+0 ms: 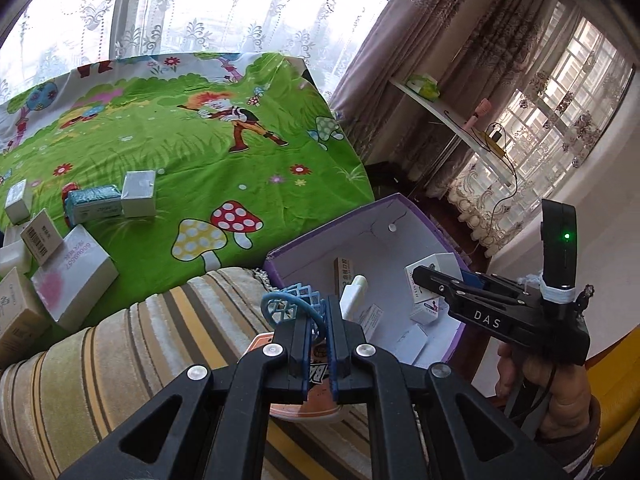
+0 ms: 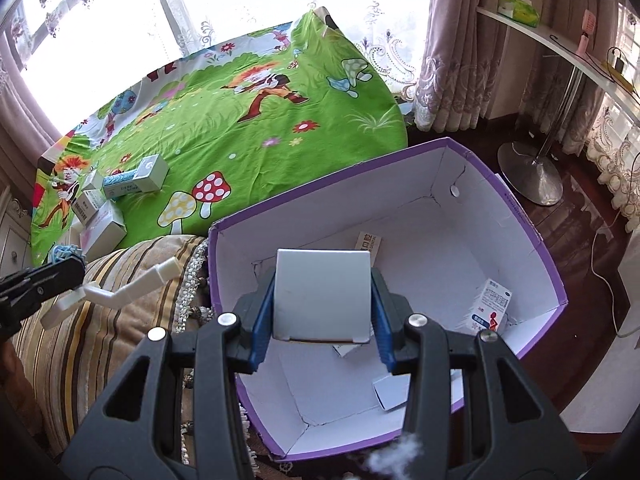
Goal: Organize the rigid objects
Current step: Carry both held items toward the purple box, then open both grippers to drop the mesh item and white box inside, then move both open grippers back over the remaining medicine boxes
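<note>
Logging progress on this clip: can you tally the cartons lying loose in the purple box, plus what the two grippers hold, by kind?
Cartons lying in the purple box: 4
White carton in the right gripper: 1
White plastic piece in the left gripper: 1
Total: 6

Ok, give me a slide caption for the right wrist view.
Right gripper holds a white box above the open purple bin.
</note>
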`<move>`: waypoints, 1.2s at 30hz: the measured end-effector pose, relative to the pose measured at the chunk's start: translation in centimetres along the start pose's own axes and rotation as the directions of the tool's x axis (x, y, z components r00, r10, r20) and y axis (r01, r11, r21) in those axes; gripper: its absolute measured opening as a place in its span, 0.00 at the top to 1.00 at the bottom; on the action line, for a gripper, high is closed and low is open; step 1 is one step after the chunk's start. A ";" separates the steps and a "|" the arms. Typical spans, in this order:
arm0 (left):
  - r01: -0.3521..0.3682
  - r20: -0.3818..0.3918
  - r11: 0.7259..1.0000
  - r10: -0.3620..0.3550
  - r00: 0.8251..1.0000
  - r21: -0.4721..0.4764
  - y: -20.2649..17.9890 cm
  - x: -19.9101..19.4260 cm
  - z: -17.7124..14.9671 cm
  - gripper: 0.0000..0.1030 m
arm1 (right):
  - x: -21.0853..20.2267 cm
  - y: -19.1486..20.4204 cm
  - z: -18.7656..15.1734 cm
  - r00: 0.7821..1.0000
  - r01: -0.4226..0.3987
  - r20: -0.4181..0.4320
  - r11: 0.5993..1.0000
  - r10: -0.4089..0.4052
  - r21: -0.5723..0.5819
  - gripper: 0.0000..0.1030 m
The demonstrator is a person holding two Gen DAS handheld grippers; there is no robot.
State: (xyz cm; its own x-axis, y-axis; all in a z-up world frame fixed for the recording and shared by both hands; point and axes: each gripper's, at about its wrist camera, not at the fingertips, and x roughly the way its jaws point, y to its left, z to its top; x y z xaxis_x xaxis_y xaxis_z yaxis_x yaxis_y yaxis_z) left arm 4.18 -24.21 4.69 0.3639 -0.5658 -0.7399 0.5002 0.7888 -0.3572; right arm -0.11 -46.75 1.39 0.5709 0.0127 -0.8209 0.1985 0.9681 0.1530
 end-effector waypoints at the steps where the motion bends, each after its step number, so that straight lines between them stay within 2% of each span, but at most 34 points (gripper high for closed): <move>1: 0.011 -0.008 1.000 -0.011 1.000 0.006 -0.3 0.3 0.0 0.91 | -0.1 -0.1 0.1 1.000 0.002 0.005 1.000 -0.002 0.002 0.54; 3: 0.017 -0.016 1.000 -0.017 1.000 0.021 -0.7 0.5 -0.1 0.87 | -0.4 -0.4 0.2 1.000 0.007 0.013 1.000 -0.007 0.012 0.53; 4: 0.010 -0.013 1.000 -0.009 1.000 0.022 -0.7 0.4 -0.1 0.79 | -0.5 -0.6 0.3 1.000 0.006 0.018 1.000 -0.007 0.019 0.52; 5: 0.005 -0.008 1.000 -0.005 1.000 0.017 -0.6 0.4 -0.1 0.73 | -0.6 -0.8 0.4 1.000 0.005 0.023 1.000 -0.006 0.026 0.45; 6: 0.004 -0.001 1.000 -0.004 1.000 0.007 -0.5 0.2 -0.1 0.60 | -0.7 -1.0 0.5 1.000 0.008 0.029 0.999 -0.008 0.032 0.36; 7: 0.004 0.009 1.000 -0.004 1.000 -0.003 -0.3 0.0 0.0 0.48 | -0.8 -1.1 0.5 0.999 0.011 0.038 0.999 -0.012 0.036 0.32; 8: 0.005 0.018 1.000 -0.005 1.000 -0.009 -0.2 -0.2 0.1 0.45 | -1.0 -1.1 0.6 0.999 0.013 0.046 0.999 -0.014 0.037 0.28; 11: 0.014 0.038 1.000 -0.014 0.999 -0.001 -0.1 -0.7 0.2 0.44 | -1.3 -0.8 0.8 0.998 0.026 0.053 0.999 -0.028 0.029 0.24; 14: -0.007 0.058 1.000 0.006 0.998 0.015 -0.1 -1.3 0.0 0.43 | -1.7 -0.2 1.1 0.997 0.042 0.070 0.999 -0.043 0.006 0.21; 17: -0.102 0.065 0.994 0.099 0.993 0.048 -0.5 -1.8 0.1 0.38 | -2.7 0.4 1.3 0.992 0.056 0.115 0.998 -0.053 -0.022 0.15; 19: -0.159 0.082 0.985 0.153 0.985 0.072 -0.7 -2.2 0.0 0.38 | -3.5 0.8 1.5 0.986 0.076 0.150 0.997 -0.070 -0.029 0.11; 21: -0.175 0.139 0.980 0.160 0.977 0.100 -0.8 -3.1 -0.3 0.38 | -4.2 1.1 1.8 0.979 0.105 0.179 0.994 -0.097 -0.035 0.09; 24: -0.225 0.238 0.963 0.186 0.953 0.149 -1.2 -4.7 -0.8 0.32 | -5.2 1.6 2.2 0.958 0.187 0.228 0.982 -0.174 -0.037 0.08; 26: -0.248 0.294 0.957 0.196 0.936 0.152 -1.1 -5.7 -1.0 0.31 | -6.0 1.8 2.4 0.944 0.185 0.285 0.982 -0.167 -0.037 0.08; 28: -0.234 0.339 0.960 0.172 0.925 0.153 -0.8 -6.6 -1.3 0.31 | -6.8 1.9 2.4 0.934 0.170 0.324 0.985 -0.151 -0.031 0.08; 30: -0.188 0.334 0.971 0.129 0.934 0.149 -0.3 -7.3 -1.5 0.31 | -7.4 2.0 2.3 0.929 0.136 0.352 0.990 -0.116 -0.033 0.06; 32: -0.136 0.319 0.981 0.085 0.944 0.141 0.4 -7.8 -1.6 0.31 | -7.5 2.2 2.4 0.941 0.100 0.328 0.994 -0.081 -0.040 0.06; 36: -0.152 0.303 0.980 0.108 0.947 0.127 1.3 -8.5 -2.3 0.31 | -6.7 3.2 2.4 0.959 0.060 0.282 0.996 -0.038 -0.069 0.06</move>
State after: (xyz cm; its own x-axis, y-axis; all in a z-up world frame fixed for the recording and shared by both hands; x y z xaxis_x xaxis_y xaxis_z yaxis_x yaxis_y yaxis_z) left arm -0.10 -17.86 9.22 0.6365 -0.5233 -0.5665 0.5348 0.8288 -0.1646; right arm -1.41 -44.33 8.67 0.7645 -0.0952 -0.6375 0.1766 0.9821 0.0650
